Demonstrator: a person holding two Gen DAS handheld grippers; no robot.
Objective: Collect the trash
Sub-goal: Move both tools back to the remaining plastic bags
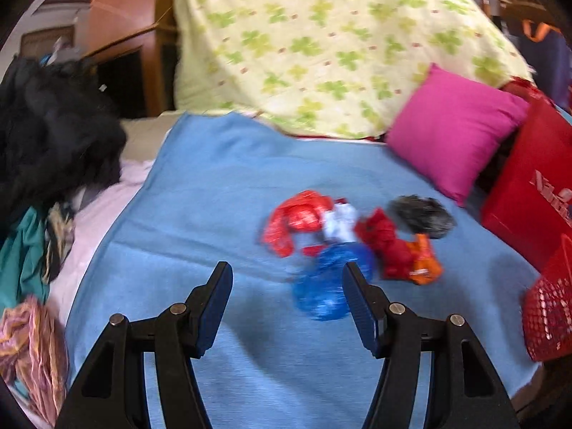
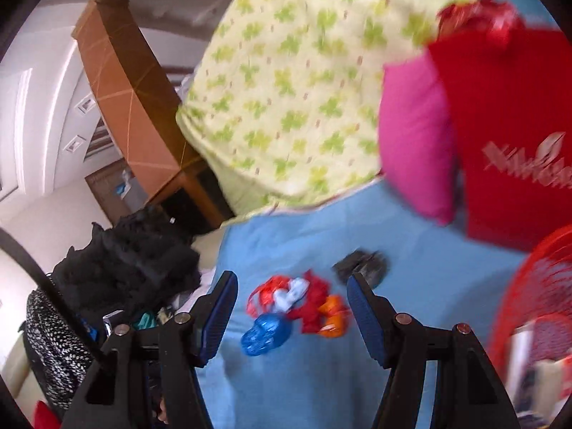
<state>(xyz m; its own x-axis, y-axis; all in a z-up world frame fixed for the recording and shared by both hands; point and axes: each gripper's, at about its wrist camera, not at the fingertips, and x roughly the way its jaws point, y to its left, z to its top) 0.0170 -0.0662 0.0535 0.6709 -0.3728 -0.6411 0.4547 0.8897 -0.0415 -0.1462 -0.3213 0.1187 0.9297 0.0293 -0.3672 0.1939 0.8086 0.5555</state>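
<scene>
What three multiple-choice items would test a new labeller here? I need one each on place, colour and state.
1. The trash pile lies on:
A. blue blanket
B. floor
C. wooden shelf

2. The pillow by the red bag is:
A. green
B. magenta
C. white

3. The left gripper is:
A. clamped on a wrapper
B. open, holding nothing
C. out of view

Key: 1 A, wrappers rest on blue cloth; 2 B, the pillow is plainly pink-purple; 3 B, its fingers stand apart over bare blanket.

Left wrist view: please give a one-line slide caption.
Open left gripper above crumpled wrappers on a blue blanket.
</scene>
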